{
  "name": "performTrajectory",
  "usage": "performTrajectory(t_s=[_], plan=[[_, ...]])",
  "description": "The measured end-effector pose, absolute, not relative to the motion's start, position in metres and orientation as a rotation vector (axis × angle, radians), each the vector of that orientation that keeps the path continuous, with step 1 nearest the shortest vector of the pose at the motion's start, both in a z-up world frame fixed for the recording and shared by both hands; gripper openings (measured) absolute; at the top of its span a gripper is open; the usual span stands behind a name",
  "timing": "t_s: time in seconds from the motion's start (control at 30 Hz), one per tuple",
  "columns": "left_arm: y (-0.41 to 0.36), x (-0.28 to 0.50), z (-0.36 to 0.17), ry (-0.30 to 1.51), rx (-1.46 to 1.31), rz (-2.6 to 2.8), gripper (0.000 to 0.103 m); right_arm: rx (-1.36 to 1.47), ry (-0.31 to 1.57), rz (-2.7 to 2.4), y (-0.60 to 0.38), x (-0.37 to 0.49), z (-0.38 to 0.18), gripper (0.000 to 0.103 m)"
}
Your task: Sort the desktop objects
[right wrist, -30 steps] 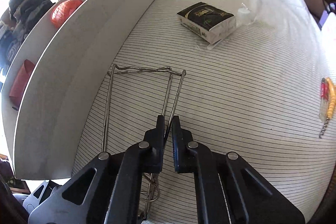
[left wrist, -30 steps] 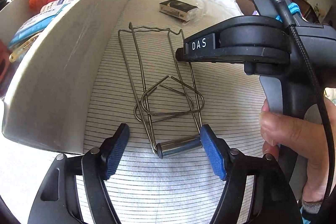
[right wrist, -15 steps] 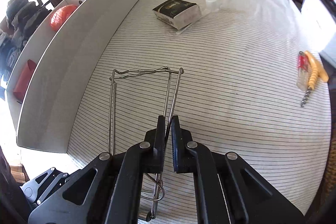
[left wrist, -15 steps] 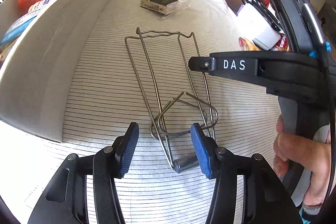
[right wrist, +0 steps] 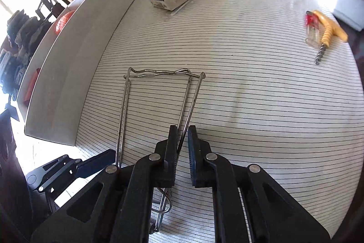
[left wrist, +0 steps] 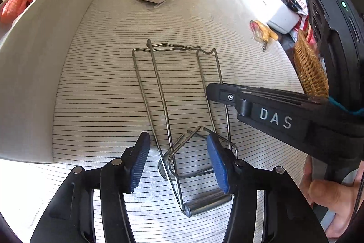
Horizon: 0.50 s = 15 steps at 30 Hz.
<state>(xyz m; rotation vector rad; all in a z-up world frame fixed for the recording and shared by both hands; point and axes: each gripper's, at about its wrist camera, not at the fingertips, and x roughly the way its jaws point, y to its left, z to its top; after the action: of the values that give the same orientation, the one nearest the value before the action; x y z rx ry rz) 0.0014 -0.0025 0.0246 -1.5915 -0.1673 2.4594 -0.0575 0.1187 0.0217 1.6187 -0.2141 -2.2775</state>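
A thin wire rack point(left wrist: 179, 92) of shiny bent steel lies flat on the white cloth point(right wrist: 261, 95) with fine dark stripes, in the lower centre of both views. Its long axis runs from the bottom of the frame up to a wavy crossbar; a short metal tube closes the near end. The left gripper point(left wrist: 178, 163) has ribbed blue pads and stands half open around the near loops, not pressing them. The right gripper point(right wrist: 182, 147) is opening, one rod of the rack between its jaws. A white box wall point(left wrist: 45, 56) stands at the left
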Motion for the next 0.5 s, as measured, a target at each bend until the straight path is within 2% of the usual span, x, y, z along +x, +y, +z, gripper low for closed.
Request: performTrajectory(t_s=[0.03,0.13,0.2,0.27,0.33,0.37,0.5], plan=[[0.001,0.002,0.025,-0.127,-1.586,2.464,0.052,1.627,-0.223,-2.268,0.118,-0.059,0.02,0.012],[-0.002,0.004,0.025,-0.071,-1.581,2.492,0.026,1.621,-0.181,-2.257,0.111,-0.062,0.02,0.013],[-0.012,0.002,0.025,-0.145,-1.582,2.471,0.026,1.623,-0.14,-2.24,0.106,-0.063,0.021,0.011],[-0.013,0.002,0.025,-0.137,-1.584,2.475,0.025,1.625,-0.168,-2.213,0.108,-0.062,0.021,0.006],[-0.015,0.003,0.026,-0.16,-1.58,2.473,0.025,1.611,-0.187,-2.211,0.109,-0.059,0.022,0.006],[-0.016,0.003,0.028,-0.188,-1.57,2.465,0.02,1.608,-0.189,-2.214,0.109,-0.057,0.023,0.006],[-0.013,0.004,0.04,-0.196,-1.551,2.46,0.019,1.58,-0.198,-2.228,0.108,-0.051,0.035,0.005]])
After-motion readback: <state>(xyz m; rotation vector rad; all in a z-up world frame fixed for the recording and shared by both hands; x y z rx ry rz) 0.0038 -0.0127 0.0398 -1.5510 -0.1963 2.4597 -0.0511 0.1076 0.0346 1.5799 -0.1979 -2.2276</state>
